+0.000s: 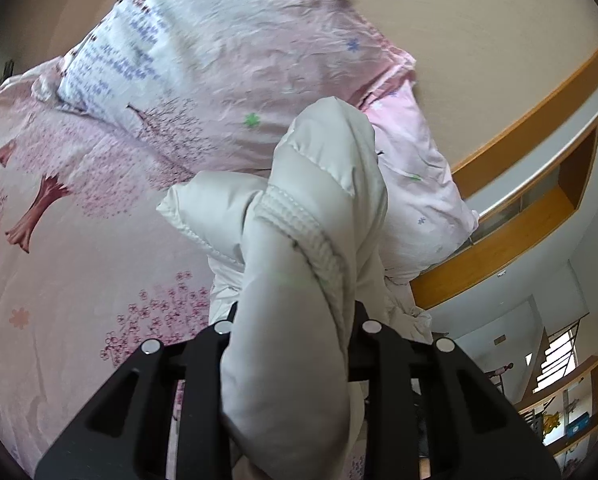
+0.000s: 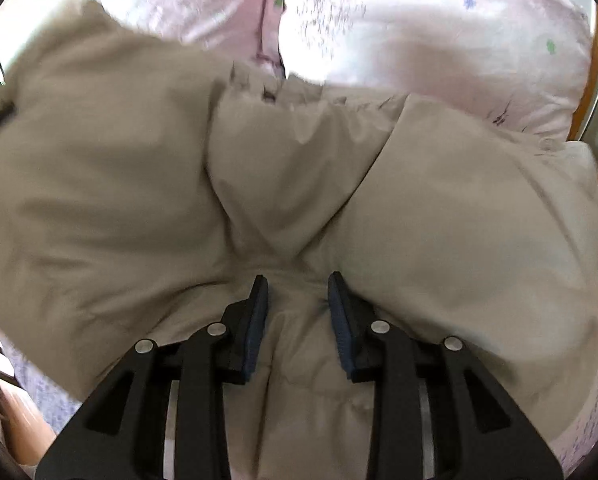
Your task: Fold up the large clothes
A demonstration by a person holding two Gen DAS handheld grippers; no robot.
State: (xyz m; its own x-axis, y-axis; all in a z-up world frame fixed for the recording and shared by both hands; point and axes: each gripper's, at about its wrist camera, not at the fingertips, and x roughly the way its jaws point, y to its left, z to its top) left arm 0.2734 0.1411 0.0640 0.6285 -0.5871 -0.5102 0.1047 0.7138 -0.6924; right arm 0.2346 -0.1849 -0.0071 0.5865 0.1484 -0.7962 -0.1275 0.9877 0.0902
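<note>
- One padded, off-white jacket [image 1: 319,200] is the garment in play; in the left wrist view a sleeve of it, with a ribbed knit cuff [image 1: 299,224], runs lengthwise from the gripper up and away toward the pillows, lifted clear of the bed.
- In the right wrist view the jacket [image 2: 139,180] lies spread across the bed, its bulk running side to side, with deep creases drawn in toward the gripper.
- Left gripper [image 1: 295,328] is clamped on the sleeve: the fabric fills the gap between its jaws and hides the pads.
- Right gripper [image 2: 297,288] has its jaws a little apart, with a pinched ridge of jacket fabric between the blue pads [image 2: 255,332]; the pads press on it.
- Under the jacket is a bed [image 1: 59,280] with a pink sheet printed with trees and blossoms.
- Two pillows [image 1: 227,60] in matching pink-and-white covers lie at the far end.
- Beyond them stand a beige wall [image 1: 479,40], a wooden bed frame [image 1: 519,232], and shelving [image 1: 571,420] in the far corner.
</note>
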